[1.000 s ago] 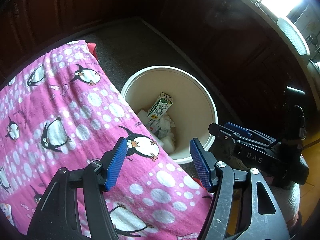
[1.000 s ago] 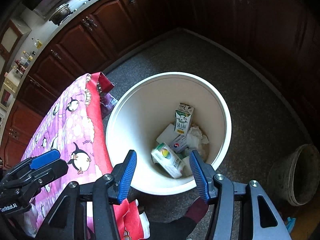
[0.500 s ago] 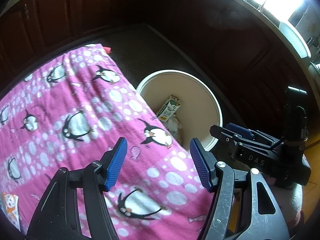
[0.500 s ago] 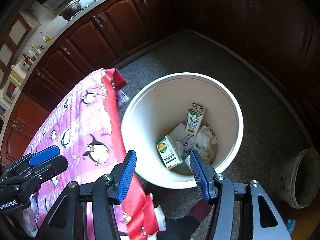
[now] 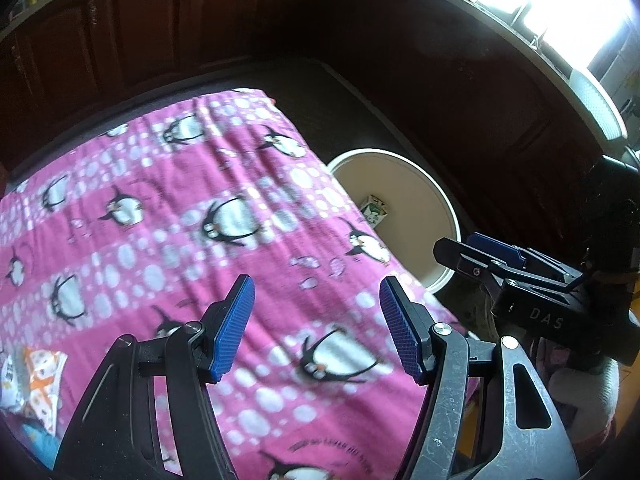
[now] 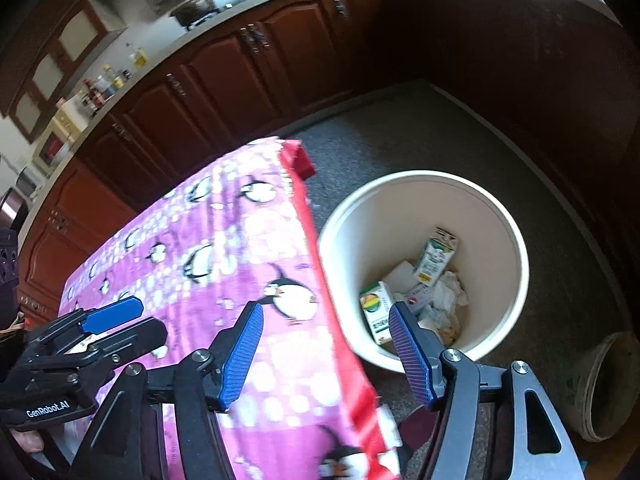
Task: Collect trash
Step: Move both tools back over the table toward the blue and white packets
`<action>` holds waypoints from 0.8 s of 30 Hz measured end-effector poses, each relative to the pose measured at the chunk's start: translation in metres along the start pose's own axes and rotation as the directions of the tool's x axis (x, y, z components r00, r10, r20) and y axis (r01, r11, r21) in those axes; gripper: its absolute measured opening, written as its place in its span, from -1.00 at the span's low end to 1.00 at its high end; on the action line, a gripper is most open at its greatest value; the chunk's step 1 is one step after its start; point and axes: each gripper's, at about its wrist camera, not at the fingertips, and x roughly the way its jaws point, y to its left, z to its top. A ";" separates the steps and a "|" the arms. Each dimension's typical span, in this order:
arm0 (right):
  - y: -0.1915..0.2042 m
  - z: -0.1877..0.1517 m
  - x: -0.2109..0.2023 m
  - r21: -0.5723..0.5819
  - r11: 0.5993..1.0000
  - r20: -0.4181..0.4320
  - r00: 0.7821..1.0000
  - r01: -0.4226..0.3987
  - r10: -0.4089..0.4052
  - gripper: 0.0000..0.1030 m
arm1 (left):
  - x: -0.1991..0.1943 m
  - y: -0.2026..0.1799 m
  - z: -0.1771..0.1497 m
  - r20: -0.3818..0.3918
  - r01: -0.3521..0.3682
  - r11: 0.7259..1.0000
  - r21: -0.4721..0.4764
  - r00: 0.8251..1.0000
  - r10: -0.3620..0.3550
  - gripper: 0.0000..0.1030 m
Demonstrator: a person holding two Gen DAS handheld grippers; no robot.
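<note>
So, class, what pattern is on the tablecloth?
Penguins and white dots on pink tablecloth, clearest in the left wrist view.

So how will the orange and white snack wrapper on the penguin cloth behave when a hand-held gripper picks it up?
The snack wrapper looks crumpled and flat, so it is probably light and floppy. Its glossy film may slip between the pads. Lying on the soft penguin cloth, it may drag fabric along when pinched.

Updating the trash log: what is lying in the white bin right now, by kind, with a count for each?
Drink cartons: 2
Small printed pack: 1
Flat white piece: 1
Crumpled white paper: 1 clump, sheets too tangled to separate
Total: 5
</note>
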 end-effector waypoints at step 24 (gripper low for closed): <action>0.146 -0.038 0.029 -0.221 0.949 -0.147 0.969 -0.226 0.197 0.26 | -0.103 0.124 -0.096 -0.001 -0.122 0.964 -0.238 0.992 0.125 0.24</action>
